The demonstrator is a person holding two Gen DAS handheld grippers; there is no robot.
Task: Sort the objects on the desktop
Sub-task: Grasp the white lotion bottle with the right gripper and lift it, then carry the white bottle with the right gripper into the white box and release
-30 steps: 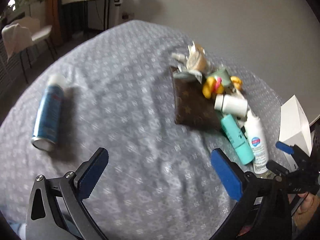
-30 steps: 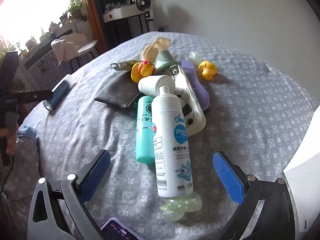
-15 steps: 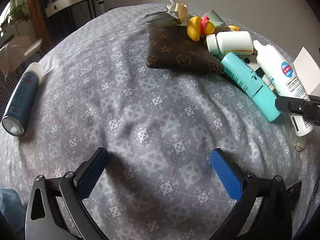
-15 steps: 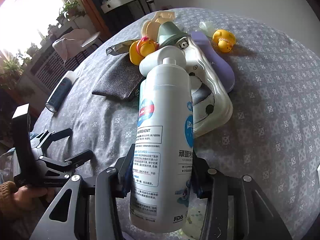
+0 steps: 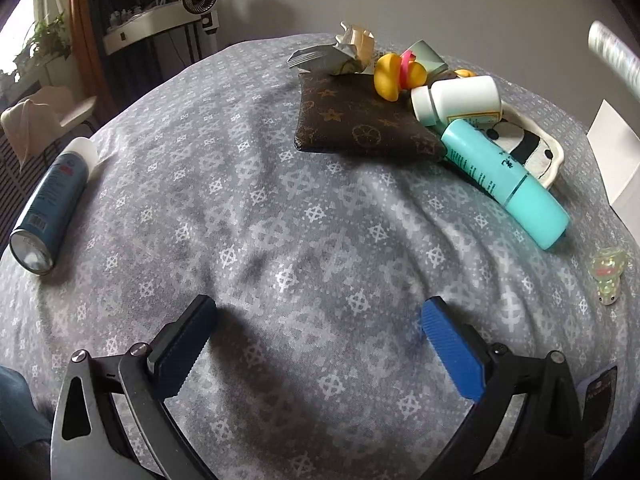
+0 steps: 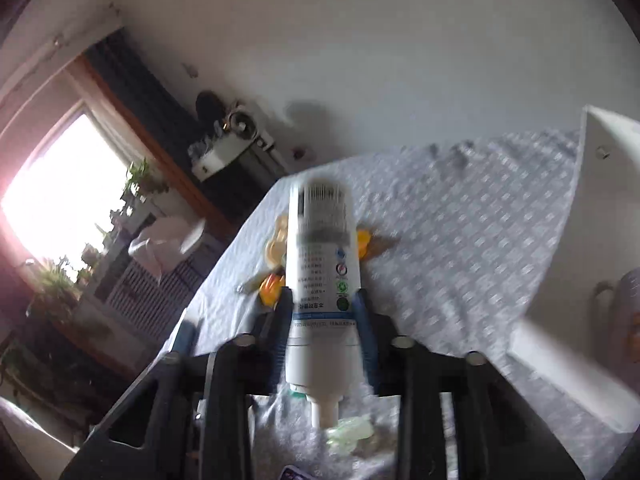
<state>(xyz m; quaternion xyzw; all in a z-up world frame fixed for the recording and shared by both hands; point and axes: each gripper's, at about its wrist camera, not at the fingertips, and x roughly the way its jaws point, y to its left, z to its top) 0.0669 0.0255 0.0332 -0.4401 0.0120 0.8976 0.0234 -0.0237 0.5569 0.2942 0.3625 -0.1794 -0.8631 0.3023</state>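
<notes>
Your right gripper [image 6: 322,312], jaws just closed, clamps the white foam bottle [image 6: 322,264] above the grey tablecloth [image 5: 280,208]; your left gripper [image 5: 316,344] hangs open near the cloth's front edge, empty.

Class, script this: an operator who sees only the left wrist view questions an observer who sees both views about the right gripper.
Operator: What is the right gripper doing?
Observer: The right gripper has just been closing its jaws, and they now clamp a white pump bottle.
Operator: How is the bottle held?
Observer: It is off the grey tablecloth, with its nozzle end toward the camera and its barcode end pointing away.
</notes>
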